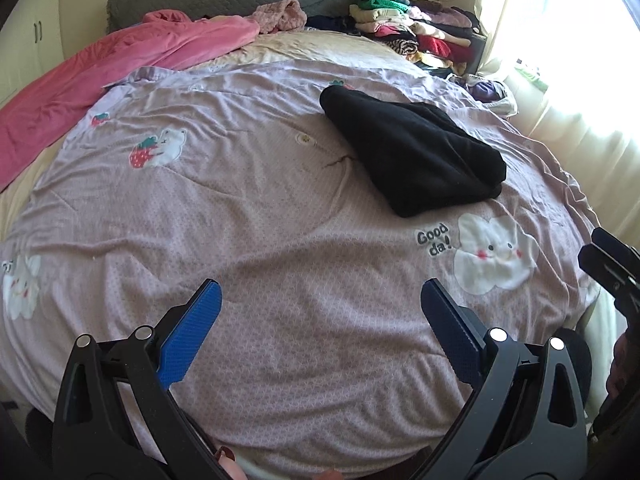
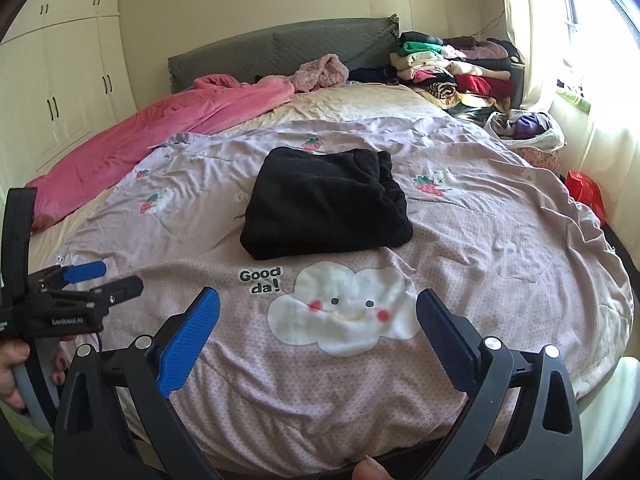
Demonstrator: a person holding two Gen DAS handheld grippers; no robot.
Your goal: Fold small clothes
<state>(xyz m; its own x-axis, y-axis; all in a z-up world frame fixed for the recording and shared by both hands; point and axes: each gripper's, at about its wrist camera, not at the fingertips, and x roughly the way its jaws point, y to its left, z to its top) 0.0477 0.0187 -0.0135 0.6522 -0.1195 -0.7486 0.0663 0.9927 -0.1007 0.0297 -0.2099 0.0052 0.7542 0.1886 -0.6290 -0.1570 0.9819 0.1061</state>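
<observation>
The black garment (image 2: pixel 326 206) you are working with lies folded into a thick bundle on the lilac quilt (image 2: pixel 480 240), near the middle of the bed. In your right wrist view it sits at twelve o'clock, just beyond the white cloud patch (image 2: pixel 344 312) and the "Good da!" lettering (image 2: pixel 260 280). In your left wrist view the same bundle lies toward one o'clock.

Your right hand-held gripper (image 2: pixel 318 328) is spread wide, its blue pads (image 2: pixel 188 344) well apart above the quilt, grasping nothing and clear of the garment. Your left hand-held gripper (image 1: pixel 320 328) is likewise released, jaws wide, hovering over bare quilt at six o'clock in its own view. From the right wrist it shows at nine o'clock.

Farther out, a pink blanket (image 2: pixel 160 140) lies along the bed at ten o'clock, before the grey headboard (image 2: pixel 280 48). A stack of folded clothes (image 2: pixel 452 68) rises at one o'clock, beside the curtained window (image 2: pixel 592 60).
</observation>
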